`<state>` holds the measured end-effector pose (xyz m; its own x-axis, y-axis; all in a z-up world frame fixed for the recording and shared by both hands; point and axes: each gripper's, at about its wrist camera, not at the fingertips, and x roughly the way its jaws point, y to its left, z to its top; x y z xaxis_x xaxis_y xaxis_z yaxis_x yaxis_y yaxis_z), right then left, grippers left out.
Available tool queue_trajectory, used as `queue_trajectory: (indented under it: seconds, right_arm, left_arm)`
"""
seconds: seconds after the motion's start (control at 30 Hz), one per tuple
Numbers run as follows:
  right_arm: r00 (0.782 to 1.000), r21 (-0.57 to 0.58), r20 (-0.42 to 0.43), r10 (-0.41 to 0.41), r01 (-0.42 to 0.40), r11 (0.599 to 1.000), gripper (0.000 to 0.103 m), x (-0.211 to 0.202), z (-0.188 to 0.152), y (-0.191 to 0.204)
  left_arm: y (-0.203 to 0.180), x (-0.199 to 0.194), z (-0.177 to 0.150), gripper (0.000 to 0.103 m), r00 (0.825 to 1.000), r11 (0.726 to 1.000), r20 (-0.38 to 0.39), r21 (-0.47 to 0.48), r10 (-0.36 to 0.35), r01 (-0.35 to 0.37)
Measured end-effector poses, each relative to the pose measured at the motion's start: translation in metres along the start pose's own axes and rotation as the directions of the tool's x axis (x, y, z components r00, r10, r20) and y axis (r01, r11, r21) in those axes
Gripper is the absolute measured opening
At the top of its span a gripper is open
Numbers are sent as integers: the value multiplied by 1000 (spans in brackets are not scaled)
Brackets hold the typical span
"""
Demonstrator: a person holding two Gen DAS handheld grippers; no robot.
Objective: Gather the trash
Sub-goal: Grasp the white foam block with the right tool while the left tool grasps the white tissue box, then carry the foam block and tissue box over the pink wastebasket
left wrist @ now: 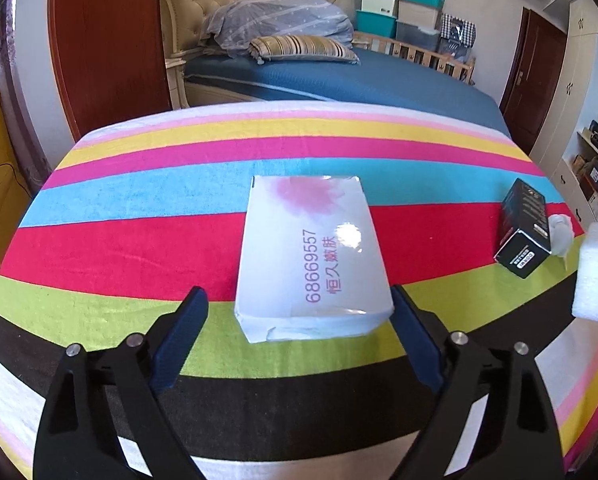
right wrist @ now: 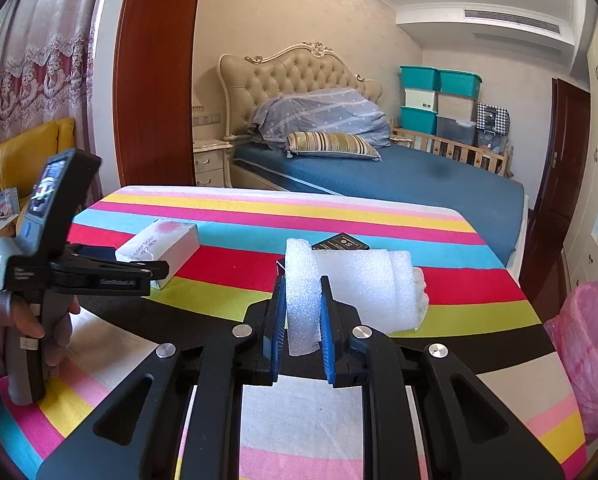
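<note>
White carton (left wrist: 313, 258): lies flat on striped cloth (left wrist: 139, 196), mid-table, printed pink digits on top. Likely light, thin card, near end dented; glossy top may slip. Best hold: across long sides, near end.
Left gripper (left wrist: 299, 312): jaws apart, straddling carton's near end, right finger at its corner, left finger clear; no squeeze seen.
Foam sheet (right wrist: 303, 300): soft, featherweight, crushable. Right gripper (right wrist: 303, 320): clamped on folded edge.
Black box (left wrist: 525, 226): right side of table.
Pink-lined bin (right wrist: 587, 344): beside table, right.
</note>
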<state>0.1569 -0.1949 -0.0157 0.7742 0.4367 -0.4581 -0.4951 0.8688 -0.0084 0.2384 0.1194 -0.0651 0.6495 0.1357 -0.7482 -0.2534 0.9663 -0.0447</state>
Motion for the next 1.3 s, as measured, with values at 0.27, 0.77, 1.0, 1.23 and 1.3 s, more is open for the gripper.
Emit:
queue_trajectory:
  seconds: [0.27, 0.77, 1.0, 1.23, 1.3]
  right_arm:
    - [1000, 5, -1, 4, -4, 1000, 16, 0, 0, -2]
    - [1000, 31, 17, 5, -5, 1000, 16, -2, -2, -11]
    - [999, 54, 33, 14, -15, 998, 16, -11, -6, -15]
    - [998, 35, 44, 39, -41, 999, 16, -33, -13, -13]
    - [998, 22, 52, 42, -43, 999, 16, -41, -15, -12]
  left_arm:
    - [0, -5, 1, 64, 999, 1000, 42, 7, -22, 21]
    - [-12, -94, -45, 65, 934, 999, 354, 23, -49, 43]
    - [-27, -115, -64, 65, 913, 996, 400, 63, -79, 58]
    - [-35, -122, -73, 65, 917, 993, 386, 90, -105, 75]
    - [-39, -123, -76, 65, 919, 991, 377, 104, -114, 81]
